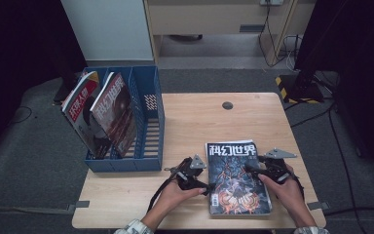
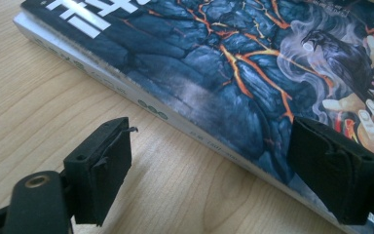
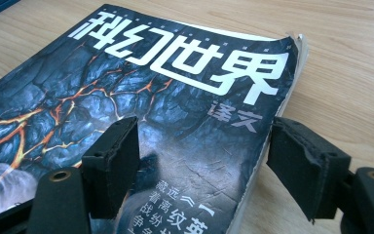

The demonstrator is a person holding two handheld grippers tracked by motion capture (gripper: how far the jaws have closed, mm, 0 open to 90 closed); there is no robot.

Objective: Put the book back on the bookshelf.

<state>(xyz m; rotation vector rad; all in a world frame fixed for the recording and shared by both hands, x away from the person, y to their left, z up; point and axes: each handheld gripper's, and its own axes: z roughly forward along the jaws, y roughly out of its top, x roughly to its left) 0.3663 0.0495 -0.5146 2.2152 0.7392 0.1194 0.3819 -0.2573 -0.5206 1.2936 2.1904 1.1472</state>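
While the magazine point(image 1: 237, 178) lies flat on the worktop point(image 1: 195, 117) near its front edge, the left claw point(image 1: 193, 174) straddles its spine edge and the right claw point(image 1: 265, 168) its page edge, both wide and empty. Thin, limp, glossy (likely slippery): pinch the spine.

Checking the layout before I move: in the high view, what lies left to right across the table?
Blue file rack holding two magazines → left claw → magazine lying flat → right claw, at the magazine's right edge.
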